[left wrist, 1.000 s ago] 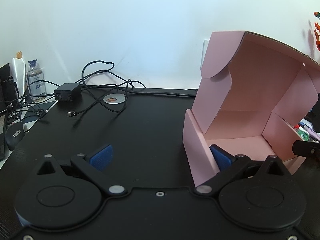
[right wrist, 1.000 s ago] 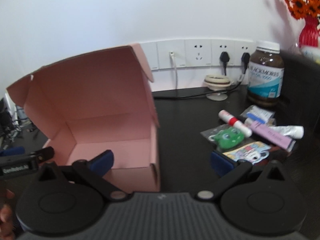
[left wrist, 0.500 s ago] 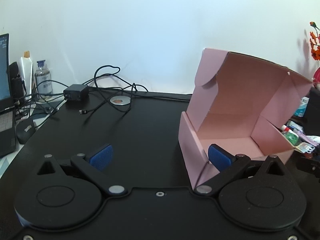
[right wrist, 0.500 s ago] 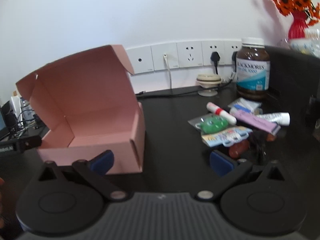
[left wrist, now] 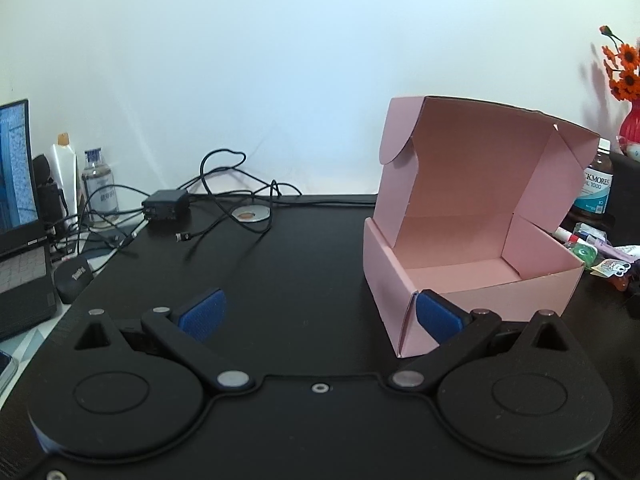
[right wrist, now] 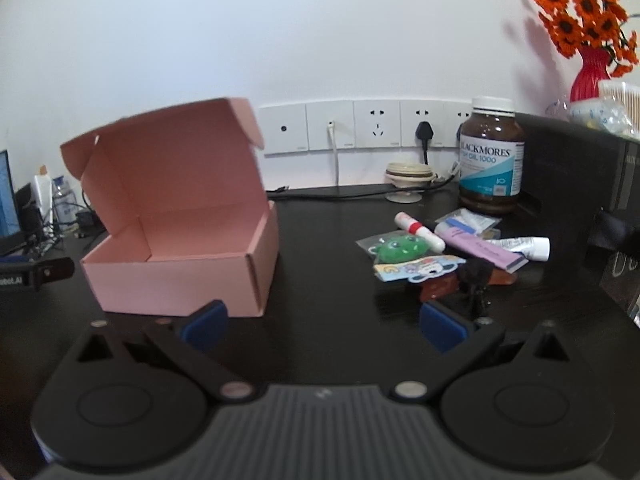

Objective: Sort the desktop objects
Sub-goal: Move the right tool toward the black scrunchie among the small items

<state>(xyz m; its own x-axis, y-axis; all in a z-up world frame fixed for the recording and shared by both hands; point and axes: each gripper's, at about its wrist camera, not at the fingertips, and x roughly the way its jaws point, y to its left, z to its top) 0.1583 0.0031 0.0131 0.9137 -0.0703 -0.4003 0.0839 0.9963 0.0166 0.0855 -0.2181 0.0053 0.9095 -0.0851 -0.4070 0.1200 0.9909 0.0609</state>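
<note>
An open, empty pink cardboard box (left wrist: pixel 476 236) stands on the black desk, lid up; it also shows in the right wrist view (right wrist: pixel 180 248). Right of it lies a pile of small items: a green toy in a bag (right wrist: pixel 396 248), a white-and-red stick (right wrist: pixel 418 232), a purple bar (right wrist: pixel 480 248), a white tube (right wrist: pixel 524 246), a cartoon sticker pack (right wrist: pixel 416 270) and a black clip (right wrist: pixel 474 280). My left gripper (left wrist: pixel 318 314) is open and empty, its right finger at the box's front corner. My right gripper (right wrist: pixel 320 326) is open and empty, in front of the pile.
A brown supplement bottle (right wrist: pixel 492 160), wall sockets (right wrist: pixel 360 126) and a red vase of orange flowers (right wrist: pixel 590 40) stand at the back right. Cables and a power adapter (left wrist: pixel 166 204), a laptop (left wrist: pixel 18 208), a mouse (left wrist: pixel 74 280) and bottles (left wrist: pixel 98 188) sit at the left.
Both grippers have pulled back and up from the box, so the box and the pile look smaller and farther. Both stay open and empty.
</note>
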